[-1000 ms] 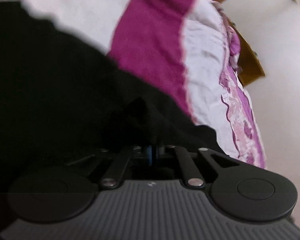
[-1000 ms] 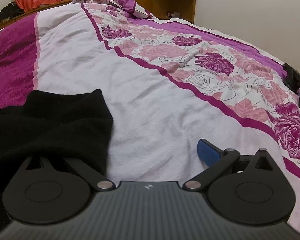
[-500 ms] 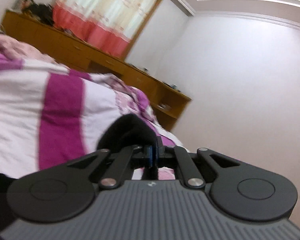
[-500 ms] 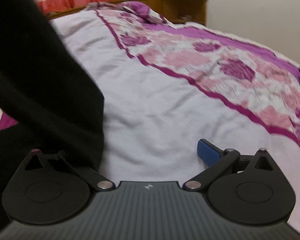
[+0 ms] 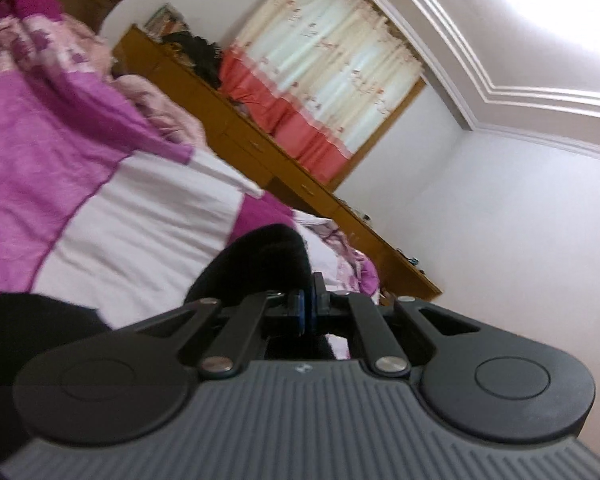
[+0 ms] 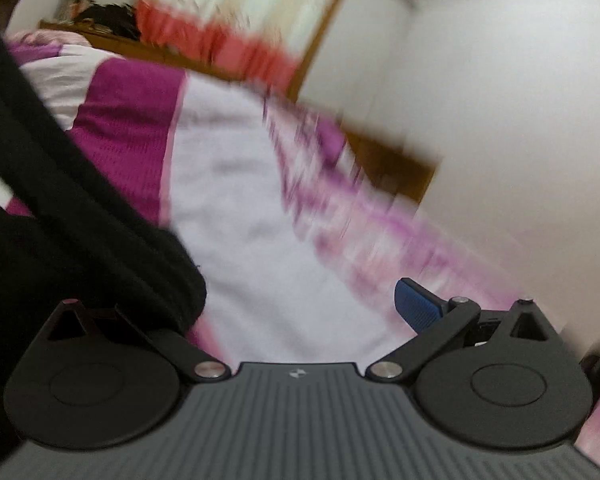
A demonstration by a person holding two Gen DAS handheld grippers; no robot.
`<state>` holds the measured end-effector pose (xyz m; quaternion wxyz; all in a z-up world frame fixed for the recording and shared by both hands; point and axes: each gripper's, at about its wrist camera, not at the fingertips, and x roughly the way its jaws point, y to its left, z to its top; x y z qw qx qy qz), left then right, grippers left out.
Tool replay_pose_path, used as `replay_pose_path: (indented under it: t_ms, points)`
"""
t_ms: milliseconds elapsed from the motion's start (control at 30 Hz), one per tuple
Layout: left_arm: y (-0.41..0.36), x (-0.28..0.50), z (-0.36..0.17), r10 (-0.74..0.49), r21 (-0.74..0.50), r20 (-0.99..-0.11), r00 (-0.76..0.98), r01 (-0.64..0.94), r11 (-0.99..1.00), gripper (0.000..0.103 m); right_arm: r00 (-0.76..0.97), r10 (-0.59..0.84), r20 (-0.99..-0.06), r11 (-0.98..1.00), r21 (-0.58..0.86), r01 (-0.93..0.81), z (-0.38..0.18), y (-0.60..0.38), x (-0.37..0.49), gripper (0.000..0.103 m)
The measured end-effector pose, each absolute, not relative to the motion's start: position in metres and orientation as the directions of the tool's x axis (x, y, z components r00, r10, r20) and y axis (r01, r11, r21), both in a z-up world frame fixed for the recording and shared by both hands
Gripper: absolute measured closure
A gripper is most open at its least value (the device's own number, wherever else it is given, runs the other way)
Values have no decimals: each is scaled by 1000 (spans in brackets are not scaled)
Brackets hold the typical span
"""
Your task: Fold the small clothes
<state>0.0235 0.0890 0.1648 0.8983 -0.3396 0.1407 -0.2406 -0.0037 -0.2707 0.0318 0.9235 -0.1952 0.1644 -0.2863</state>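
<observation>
A black knit garment (image 5: 260,264) bulges up just beyond my left gripper (image 5: 305,308), which is shut on a fold of it and held level above the bed. More of the black cloth (image 5: 40,332) lies at the lower left on the bedspread. In the right wrist view, which is blurred, the black garment (image 6: 60,220) runs as a taut band from the upper left down over the left finger, hiding it. My right gripper (image 6: 292,304) stands wide open; its blue right pad (image 6: 415,304) is bare, with only the bedspread between the fingers.
The bed carries a white, magenta and floral bedspread (image 5: 132,216). Behind it a long wooden cabinet (image 5: 260,152) runs under a cream and red curtain (image 5: 319,80). A white wall (image 5: 519,220) stands to the right.
My left gripper has risen and swung upward with the black cloth in it, so its view went from the bedspread to the room. The right gripper rolled and swung; the cloth now stretches across its left side.
</observation>
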Motion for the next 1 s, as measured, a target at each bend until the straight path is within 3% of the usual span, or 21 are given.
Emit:
replay_pose_path:
  t_ms: [67, 267, 433, 500, 600, 700, 767, 833, 933, 1000]
  points:
    - [101, 29, 148, -522, -680, -144, 841, 299, 669, 99, 787, -599, -147, 728, -509, 458, 32, -262, -6, 0]
    - [127, 45, 82, -457, -651, -442, 772, 74, 755, 98, 763, -599, -244, 727, -565, 390, 17, -254, -3, 0]
    - [136, 49, 61, -441, -584, -503, 744, 84, 808, 98, 784, -593, -182, 632, -709, 313, -3, -227, -13, 0]
    - [136, 51, 49, -511, -603, -557, 655, 104, 791, 97, 788, -590, -176, 616, -729, 299, -5, -220, -18, 0]
    - [137, 51, 22, -561, -627, -692, 455, 6, 779, 91, 768, -591, -245, 654, -704, 279, 4, -223, -21, 0]
    - [152, 46, 16, -656, -712, -659, 367, -25, 701, 70, 746, -564, -354, 737, -623, 262, 19, -232, -25, 0]
    - [164, 44, 36, -579, -657, -656, 484, 10, 754, 58, 747, -531, -401, 776, -585, 237, 26, -235, -32, 0]
    - [178, 43, 48, -496, -624, -634, 594, -15, 781, 52, 760, -497, -419, 797, -567, 209, 30, -233, -40, 0]
    - [188, 60, 42, -535, -692, -597, 598, -46, 721, 50, 826, -369, -427, 835, -542, 93, 36, -229, -51, 0]
    - [183, 77, 34, -573, -706, -604, 554, -40, 707, 41, 849, -232, -475, 861, -506, -48, 45, -229, -59, 0]
